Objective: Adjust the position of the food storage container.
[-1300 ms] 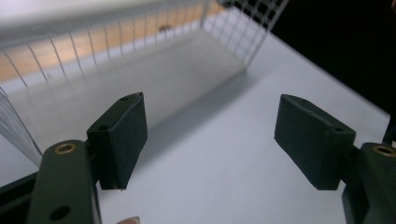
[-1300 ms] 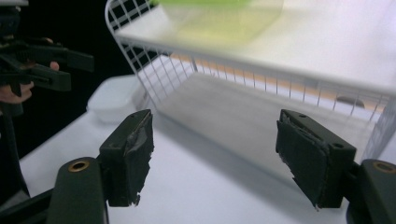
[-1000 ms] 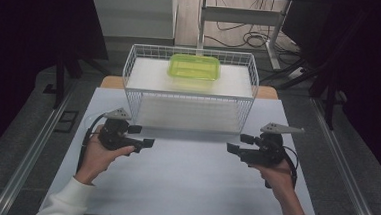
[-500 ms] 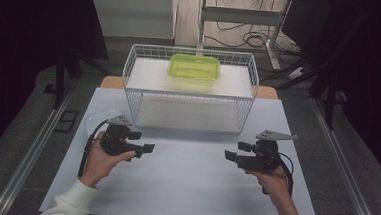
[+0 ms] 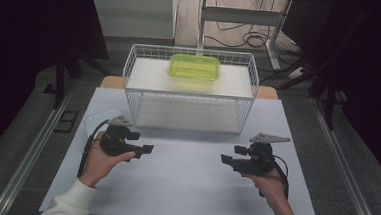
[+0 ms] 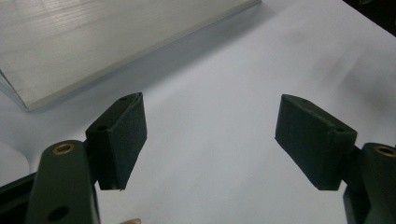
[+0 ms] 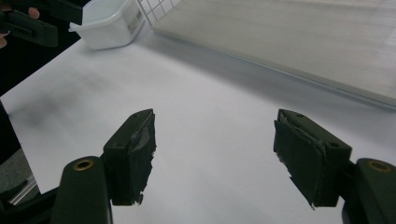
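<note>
Nearest to the grippers, one clear tub sits on the desk just left of the basket, near its front left corner; in the high view it is a faint translucent shape directly behind the left gripper, almost touching it from the far side. From the right gripper the tub lies well apart, across the desk and to the far left, so the left hand is much the nearer one for any reach to it. Whether the tub's long axis runs along the basket front or toward it cannot be told, since it is partly hidden by the gripper. One green tub rests inside the basket on its white upper shelf, at the back and a little right of centre, its long axis running left to right, far from both grippers. Both grippers hover low over bare desk with jaws pointing inward toward each other; each has its jaws spread wide with nothing between the pads, the right pads looking worn and ragged. Counted: two grippers, two tubs, one basket, one desk.
</note>
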The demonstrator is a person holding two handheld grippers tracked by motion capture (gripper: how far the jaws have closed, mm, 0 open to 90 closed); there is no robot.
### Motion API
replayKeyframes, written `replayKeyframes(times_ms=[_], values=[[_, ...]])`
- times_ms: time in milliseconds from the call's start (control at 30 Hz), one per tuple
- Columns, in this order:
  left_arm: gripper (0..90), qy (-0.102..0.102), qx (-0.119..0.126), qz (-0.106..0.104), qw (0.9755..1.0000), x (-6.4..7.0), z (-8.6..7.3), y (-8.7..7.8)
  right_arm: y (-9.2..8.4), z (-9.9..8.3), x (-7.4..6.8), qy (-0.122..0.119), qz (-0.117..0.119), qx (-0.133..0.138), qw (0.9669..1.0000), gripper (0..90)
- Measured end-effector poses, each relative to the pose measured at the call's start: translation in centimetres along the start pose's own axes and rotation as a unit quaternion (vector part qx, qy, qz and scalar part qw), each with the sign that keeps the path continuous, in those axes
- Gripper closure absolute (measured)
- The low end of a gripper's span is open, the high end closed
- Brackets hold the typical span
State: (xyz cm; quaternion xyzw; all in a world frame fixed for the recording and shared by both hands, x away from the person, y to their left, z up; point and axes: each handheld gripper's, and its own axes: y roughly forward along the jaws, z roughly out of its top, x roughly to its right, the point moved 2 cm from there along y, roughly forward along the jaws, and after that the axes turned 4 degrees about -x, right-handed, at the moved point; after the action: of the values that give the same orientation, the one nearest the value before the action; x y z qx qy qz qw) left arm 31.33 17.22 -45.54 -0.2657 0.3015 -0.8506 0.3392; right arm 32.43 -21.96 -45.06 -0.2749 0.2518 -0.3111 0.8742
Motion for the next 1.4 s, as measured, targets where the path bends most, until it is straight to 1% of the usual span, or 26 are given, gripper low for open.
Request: replayKeyframes(times_ms=[67, 133, 200, 233, 300, 400, 433, 467, 500, 633, 667, 733, 767, 833, 867, 900, 967, 1000, 1033, 1100, 1133, 1200, 1267, 1333, 1367, 1400], values=[[24.8, -0.009, 0.003, -0.004, 0.9999, -0.6, 0.2, -0.3, 0.1, 0.0, -0.1, 0.007, 0.005, 0.003, 1.0000, 29.8], [25.0, -0.008, 0.001, 0.002, 1.0000, -0.9, 0.3, -0.4, 0.3, 0.0, -0.3, 0.005, 0.006, -0.002, 1.0000, 29.8], [26.1, -0.009, -0.005, 0.020, 0.9997, -2.0, 0.5, -1.3, 0.5, -0.1, -0.4, -0.001, 0.005, -0.005, 1.0000, 29.8], [26.7, -0.009, -0.005, 0.020, 0.9997, -2.0, 0.5, -1.3, 0.5, -0.1, -0.4, -0.001, 0.005, -0.005, 1.0000, 29.8], [27.7, -0.010, -0.011, 0.027, 0.9995, -3.1, 0.7, -2.4, 0.5, -0.1, -0.4, -0.001, 0.004, -0.006, 1.0000, 29.8], [28.4, -0.009, -0.015, 0.040, 0.9991, -3.8, 0.7, -3.1, 0.4, -0.1, -0.3, 0.001, 0.002, -0.005, 1.0000, 29.8], [28.8, -0.007, -0.020, 0.053, 0.9984, -4.5, 0.6, -3.7, 0.3, -0.1, -0.2, 0.001, -0.001, -0.005, 1.0000, 29.8], [29.5, -0.007, -0.020, 0.053, 0.9984, -4.5, 0.6, -3.7, 0.3, -0.1, -0.2, 0.002, -0.002, -0.005, 1.0000, 29.8], [30.4, -0.008, -0.024, 0.065, 0.9976, -5.3, 0.5, -4.3, 0.3, -0.1, -0.2, 0.003, -0.002, -0.005, 1.0000, 29.8], [34.4, -0.002, -0.042, 0.089, 0.9951, -7.2, 0.6, -4.9, 0.6, -0.1, -0.3, 0.002, -0.001, -0.010, 1.0000, 29.8], [36.1, -0.002, -0.042, 0.089, 0.9951, -7.2, 0.6, -4.9, 0.6, -0.1, -0.3, 0.002, -0.001, -0.010, 1.0000, 29.8], [39.2, -0.015, -0.053, 0.097, 0.9938, -8.8, 0.7, -5.2, 0.8, -0.2, -0.3, 0.000, -0.004, -0.015, 0.9999, 29.8], [42.7, -0.015, -0.053, 0.097, 0.9938, -8.8, 0.7, -5.2, 0.8, -0.2, -0.3, 0.000, -0.004, -0.015, 0.9999, 29.8], [48.4, -0.025, -0.060, 0.103, 0.9925, -10.0, 0.8, -5.3, 0.8, -0.2, -0.2, 0.001, -0.003, -0.015, 0.9999, 29.8], [51.2, -0.036, -0.065, 0.110, 0.9911, -11.2, 0.9, -5.4, 0.8, -0.2, -0.2, 0.003, -0.002, -0.015, 0.9999, 29.8], [54.0, -0.041, -0.066, 0.114, 0.9904, -11.8, 1.0, -5.4, 0.9, -0.2, -0.2, 0.004, -0.003, -0.015, 0.9999, 29.8], [60.5, -0.054, -0.067, 0.114, 0.9897, -12.9, 1.2, -5.3, 0.9, -0.2, -0.1, 0.005, -0.002, -0.017, 0.9998, 29.8], [63.2, -0.054, -0.067, 0.114, 0.9897, -12.9, 1.2, -5.3, 0.9, -0.2, -0.1, 0.005, -0.002, -0.017, 0.9998, 29.8], [66.5, -0.053, -0.081, 0.119, 0.9882, -13.9, 1.4, -5.1, 1.0, -0.3, -0.1, 0.005, 0.000, -0.017, 0.9998, 29.8], [72.1, -0.054, -0.085, 0.116, 0.9881, -14.3, 1.6, -5.0, 1.1, -0.3, 0.0, 0.006, 0.000, -0.018, 0.9998, 29.8], [74.6, -0.058, -0.084, 0.106, 0.9891, -14.8, 1.8, -5.0, 1.1, -0.4, 0.0, 0.007, 0.000, -0.019, 0.9998, 29.8], [78.2, -0.048, -0.098, 0.106, 0.9883, -15.8, 2.4, -4.8, 1.2, -0.4, 0.0, 0.007, 0.000, -0.021, 0.9998, 29.8], [80.9, -0.048, -0.101, 0.101, 0.9886, -16.1, 2.6, -4.8, 1.2, -0.4, 0.1, 0.008, -0.002, -0.022, 0.9997, 29.8], [82.2, -0.042, -0.112, 0.104, 0.9874, -16.7, 3.0, -4.8, 1.2, -0.4, 0.2, 0.008, -0.002, -0.023, 0.9997, 29.8], [84.1, -0.045, -0.112, 0.096, 0.9880, -17.3, 3.3, -4.8, 1.2, -0.5, 0.2, 0.009, -0.001, -0.022, 0.9997, 29.8], [84.8, -0.045, -0.112, 0.096, 0.9880, -17.3, 3.3, -4.8, 1.2, -0.5, 0.2, 0.009, -0.001, -0.022, 0.9997, 29.8]])
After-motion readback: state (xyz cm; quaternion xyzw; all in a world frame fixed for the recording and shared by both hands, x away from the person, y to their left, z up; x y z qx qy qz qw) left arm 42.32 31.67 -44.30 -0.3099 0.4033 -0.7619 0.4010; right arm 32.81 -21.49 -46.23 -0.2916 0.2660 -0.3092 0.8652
